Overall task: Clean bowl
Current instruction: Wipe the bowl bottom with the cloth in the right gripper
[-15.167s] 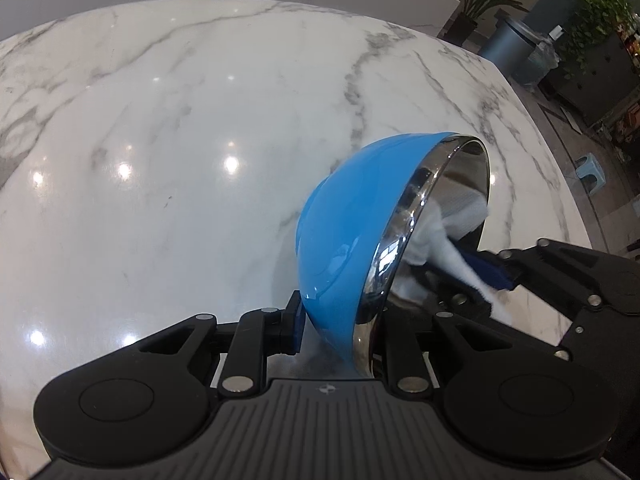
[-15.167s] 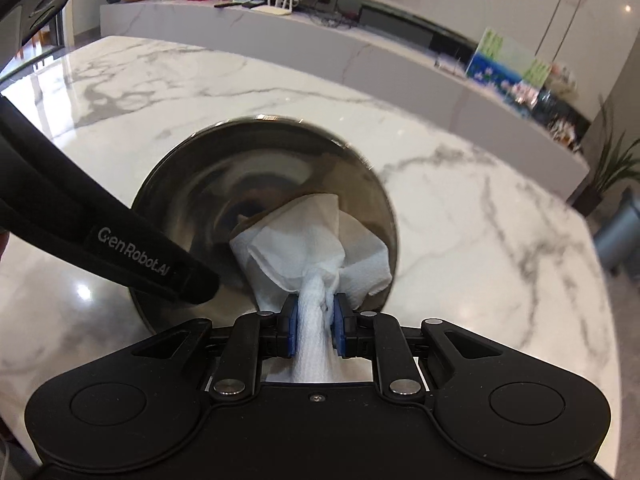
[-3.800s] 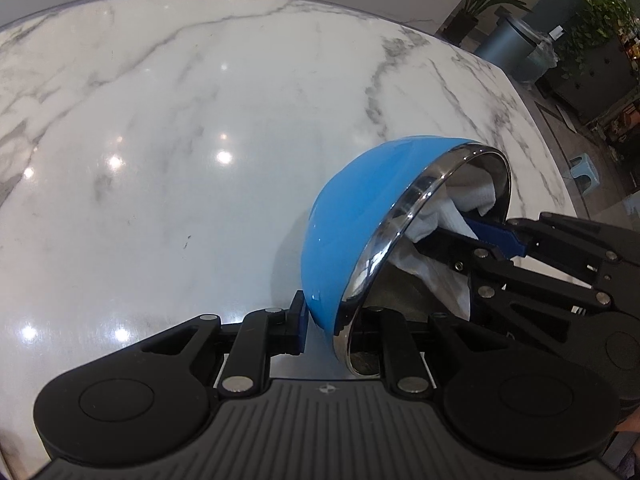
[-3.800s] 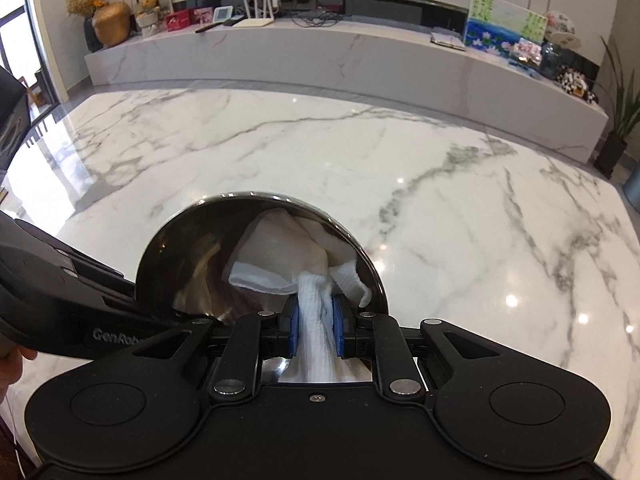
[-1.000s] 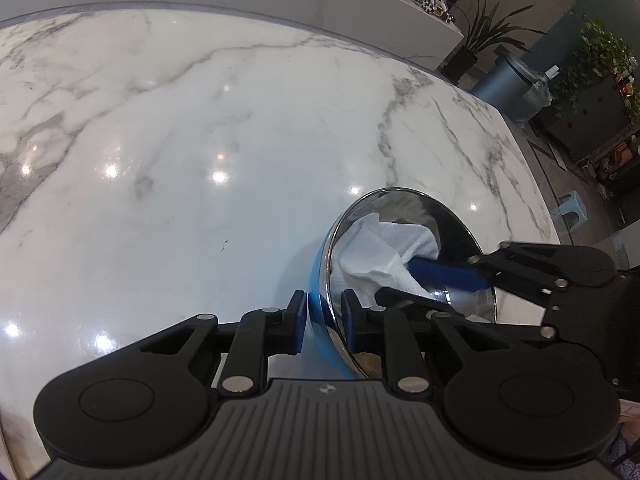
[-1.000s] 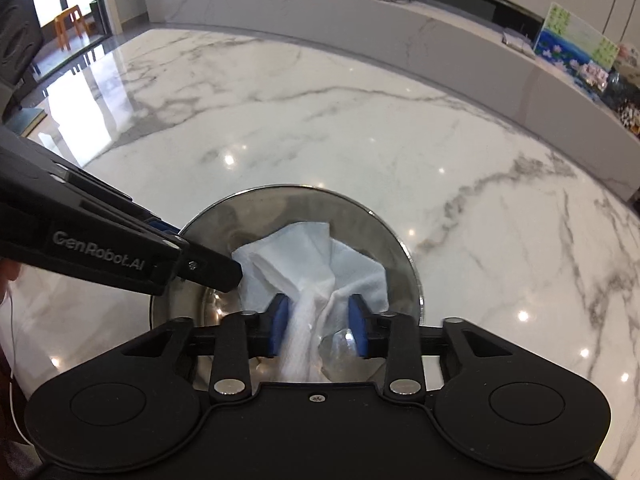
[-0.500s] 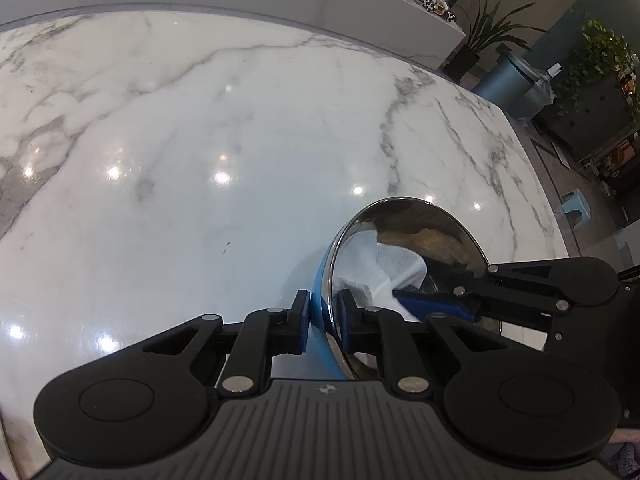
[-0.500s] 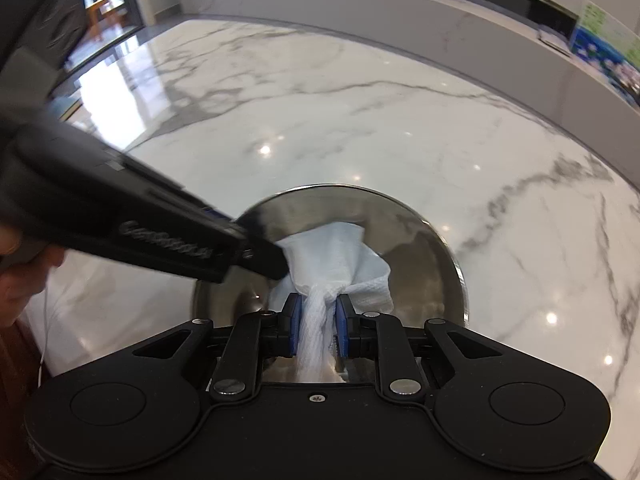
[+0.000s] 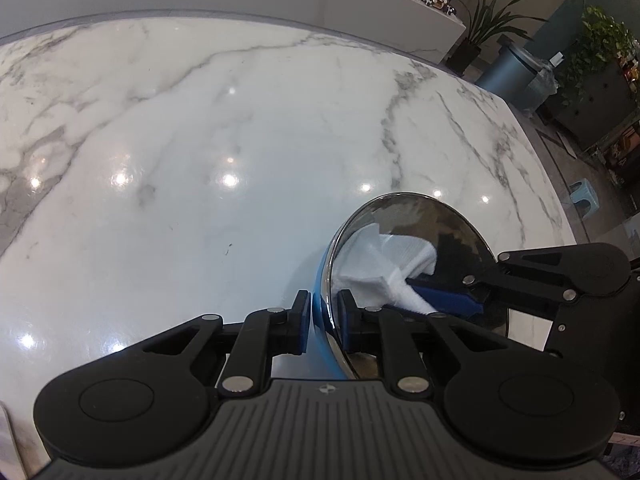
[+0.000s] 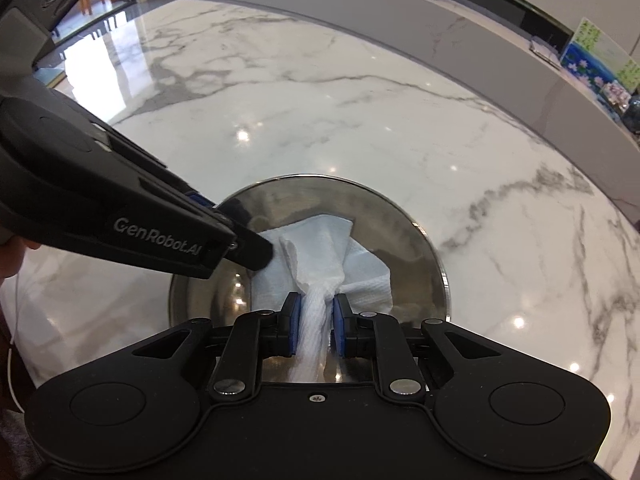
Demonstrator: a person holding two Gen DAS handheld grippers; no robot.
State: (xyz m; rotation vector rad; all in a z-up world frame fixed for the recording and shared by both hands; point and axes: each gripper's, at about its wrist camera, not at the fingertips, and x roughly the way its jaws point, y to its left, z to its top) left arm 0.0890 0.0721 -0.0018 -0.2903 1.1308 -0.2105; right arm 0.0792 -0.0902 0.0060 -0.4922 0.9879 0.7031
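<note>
The bowl [image 9: 436, 216] is blue outside and shiny steel inside, and sits low over the marble table near its right side. My left gripper [image 9: 323, 326] is shut on the bowl's near rim, one pad outside and one inside. My right gripper [image 10: 316, 330] is shut on a twisted white paper towel [image 10: 320, 256] that spreads inside the bowl [image 10: 400, 216]. In the left wrist view the towel [image 9: 384, 256] lies against the bowl's left inner wall, with the right gripper [image 9: 444, 302] coming in from the right.
The white marble table [image 9: 200, 160] stretches far and left of the bowl. Its right edge [image 9: 556, 184] is close to the bowl. A long marble counter [image 10: 440, 28] runs behind the table. A grey bin [image 9: 516, 76] and plants stand on the floor beyond.
The right gripper reclosed on the towel after briefly opening a second ago. The bowl has come down from its earlier steep tilt to nearly level.
</note>
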